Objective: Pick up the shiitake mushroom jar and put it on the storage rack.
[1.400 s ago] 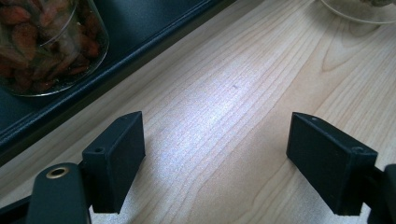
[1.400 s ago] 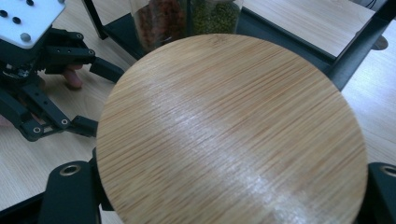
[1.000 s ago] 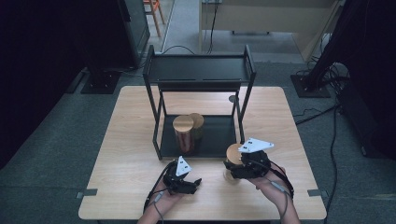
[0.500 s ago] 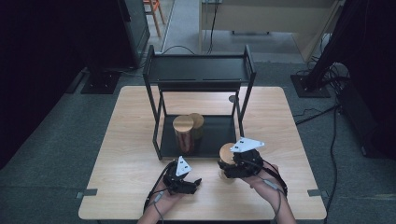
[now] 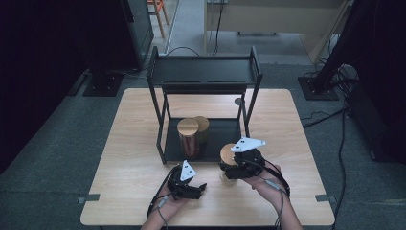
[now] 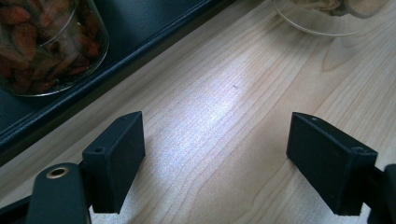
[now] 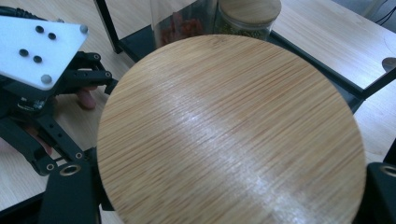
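My right gripper [image 5: 231, 167] is shut on a glass jar with a round bamboo lid [image 5: 228, 155], just in front of the black rack's lower shelf [image 5: 222, 136]. In the right gripper view the lid [image 7: 229, 130] lies between the two jaws. My left gripper [image 5: 199, 187] rests low over the table, open, with nothing between its jaws [image 6: 233, 163]. The held jar's glass base [image 6: 334, 14] appears ahead of it to the right. Whether that jar touches the table I cannot tell.
A two-level black rack [image 5: 206, 72] stands at mid-table. Its lower shelf holds a jar of red dried fruit [image 5: 187, 136] and a second lidded jar [image 5: 202, 126] behind it. The shelf's black edge [image 6: 140, 51] runs close ahead of my left gripper.
My right gripper has carried the jar leftward, toward the front of the rack. The left gripper has stayed put.
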The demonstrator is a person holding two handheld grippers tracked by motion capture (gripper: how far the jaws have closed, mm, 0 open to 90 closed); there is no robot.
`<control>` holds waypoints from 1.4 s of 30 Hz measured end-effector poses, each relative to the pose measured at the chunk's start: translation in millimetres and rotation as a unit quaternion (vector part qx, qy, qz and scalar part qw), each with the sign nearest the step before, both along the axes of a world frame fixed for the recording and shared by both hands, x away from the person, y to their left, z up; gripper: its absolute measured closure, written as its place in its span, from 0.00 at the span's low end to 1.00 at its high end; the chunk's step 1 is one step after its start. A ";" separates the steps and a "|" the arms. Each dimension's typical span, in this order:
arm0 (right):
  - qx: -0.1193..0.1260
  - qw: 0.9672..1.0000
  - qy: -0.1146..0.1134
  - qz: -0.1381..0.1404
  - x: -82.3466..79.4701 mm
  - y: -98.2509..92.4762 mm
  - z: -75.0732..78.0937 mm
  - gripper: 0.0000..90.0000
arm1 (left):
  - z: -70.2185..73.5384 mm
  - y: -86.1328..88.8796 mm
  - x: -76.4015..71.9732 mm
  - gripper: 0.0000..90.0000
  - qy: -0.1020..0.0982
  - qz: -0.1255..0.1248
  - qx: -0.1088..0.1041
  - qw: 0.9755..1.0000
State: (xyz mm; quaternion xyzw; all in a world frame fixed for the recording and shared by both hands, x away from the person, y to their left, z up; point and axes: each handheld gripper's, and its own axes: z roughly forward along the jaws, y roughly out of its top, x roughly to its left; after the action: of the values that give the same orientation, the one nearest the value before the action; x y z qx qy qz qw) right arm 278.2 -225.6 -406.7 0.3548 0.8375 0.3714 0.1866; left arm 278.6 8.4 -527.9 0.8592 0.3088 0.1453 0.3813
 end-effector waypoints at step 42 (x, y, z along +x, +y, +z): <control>0.002 1.000 0.004 -0.022 26.5 15.0 9.9 0.28 | -0.1 -0.2 -0.1 0.22 0.001 0.000 -0.001 1.000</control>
State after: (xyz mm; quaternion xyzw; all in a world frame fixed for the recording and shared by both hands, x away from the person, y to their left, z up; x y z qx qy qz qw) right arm 304.7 -210.5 -396.7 0.3747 0.8297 0.3675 0.1904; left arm 278.5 8.3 -528.0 0.8586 0.3094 0.1446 0.3822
